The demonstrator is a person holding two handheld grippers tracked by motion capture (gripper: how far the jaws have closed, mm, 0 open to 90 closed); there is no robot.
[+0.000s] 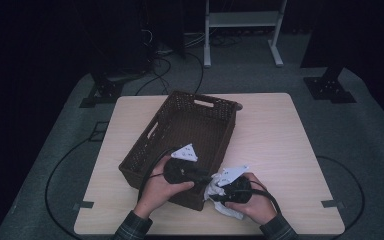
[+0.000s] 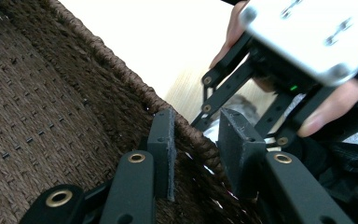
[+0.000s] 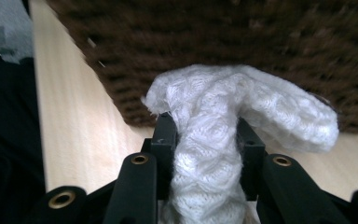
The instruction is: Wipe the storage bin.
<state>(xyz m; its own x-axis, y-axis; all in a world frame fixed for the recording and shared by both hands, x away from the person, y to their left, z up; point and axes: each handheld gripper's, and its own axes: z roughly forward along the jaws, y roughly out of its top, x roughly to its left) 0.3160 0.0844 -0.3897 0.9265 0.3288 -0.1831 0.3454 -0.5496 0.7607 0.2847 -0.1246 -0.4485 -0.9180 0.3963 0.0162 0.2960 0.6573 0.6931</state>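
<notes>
White knit cloth [image 3: 214, 154] clamped between the right gripper [image 3: 207, 135] fingers, just outside the basket [image 1: 145, 150] wall.

In the right gripper view the cloth's long axis runs up from bottom centre, its free end flopping right toward the wicker at the top. In the left gripper view, the left gripper [image 2: 198, 140] fingers straddle the basket's rim, partly closed; whether they press it cannot be told. The tabletop [image 1: 275, 135] lies beneath.

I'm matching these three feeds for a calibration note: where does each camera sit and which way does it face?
High view: above the person's side, looking forward and down at the table; forearms and hands show.
Left gripper view: rides the left claw, straddling the wicker basket wall.
Right gripper view: rides the right claw, clamping the white knitted cloth.
All share the basket.
</notes>
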